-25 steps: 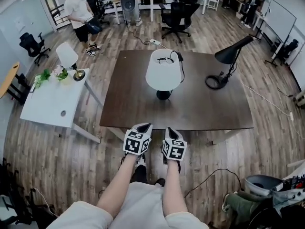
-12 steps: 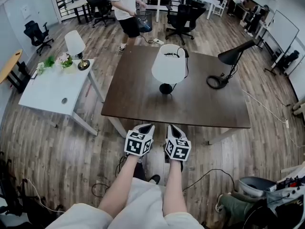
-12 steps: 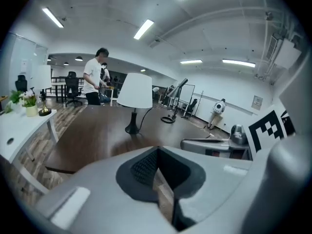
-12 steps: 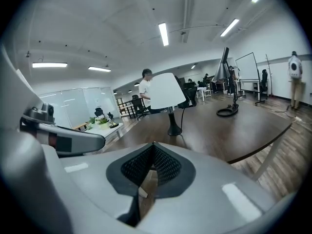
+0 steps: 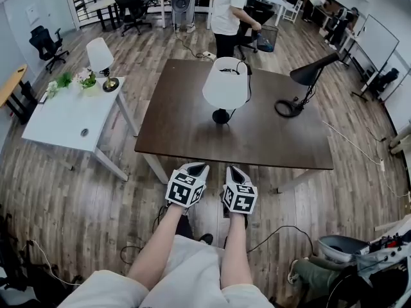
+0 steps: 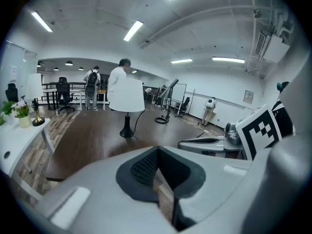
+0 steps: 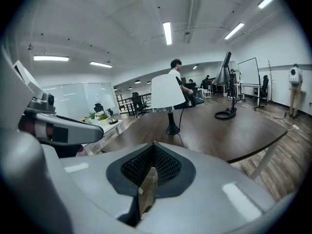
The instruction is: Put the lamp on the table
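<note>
A table lamp with a white shade [image 5: 225,85] [image 6: 126,95] [image 7: 168,92] stands upright near the middle of the dark brown table [image 5: 192,133], its black cord trailing toward the far edge. My left gripper [image 5: 194,170] [image 6: 158,172] and right gripper [image 5: 233,172] [image 7: 151,172] hover side by side over the floor just short of the table's near edge. They point at the lamp, well apart from it. Both are shut with nothing between the jaws.
A black desk lamp [image 5: 308,76] [image 7: 225,82] stands at the table's right. To the left, a white table [image 5: 58,124] carries a small lamp [image 5: 99,53] and flowers. A person [image 5: 229,11] walks past the far edge. Office chairs stand behind; a bin [image 5: 347,249] and cables lie lower right.
The person behind the table has walked from the far left to the right. My view has shifted a little; both grippers have kept their place before the table.
</note>
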